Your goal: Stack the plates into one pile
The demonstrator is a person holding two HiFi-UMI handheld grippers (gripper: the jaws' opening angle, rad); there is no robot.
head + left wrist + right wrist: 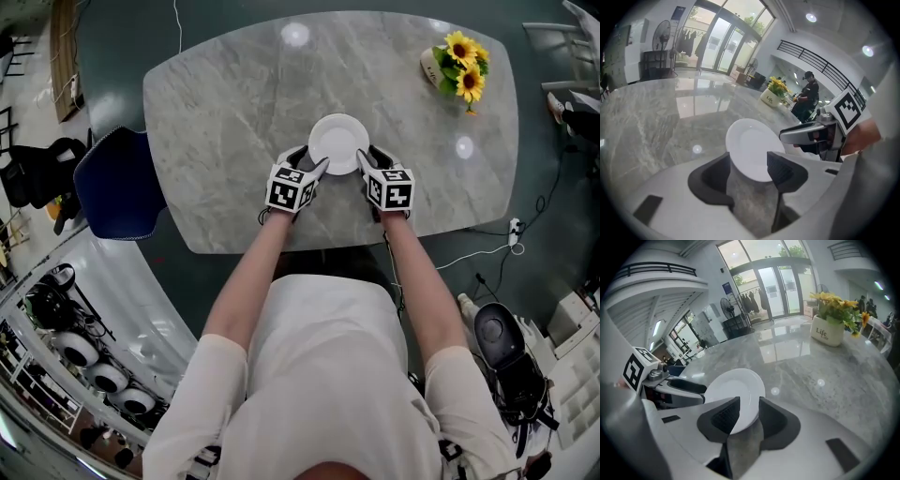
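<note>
The white plate (338,142) lies flat near the middle of the grey marble bench (234,112), a little toward the person's side. From these views I cannot tell if it is one plate or several together. The bench around it is bare. A white pot of sunflowers (457,67) stands well apart at the far right corner, and a blue chair (117,183) is beside the bench's left edge.

The left gripper (309,161) is at the plate's left rim and the right gripper (367,157) at its right rim, so the plate is between them. In the left gripper view the fingers (780,171) stand wide apart, released, with the rim of the plate (752,152) in the gap and not pressed. In the right gripper view the fingers (724,418) are also spread and released; the plate's (736,390) edge reaches in between them.
</note>
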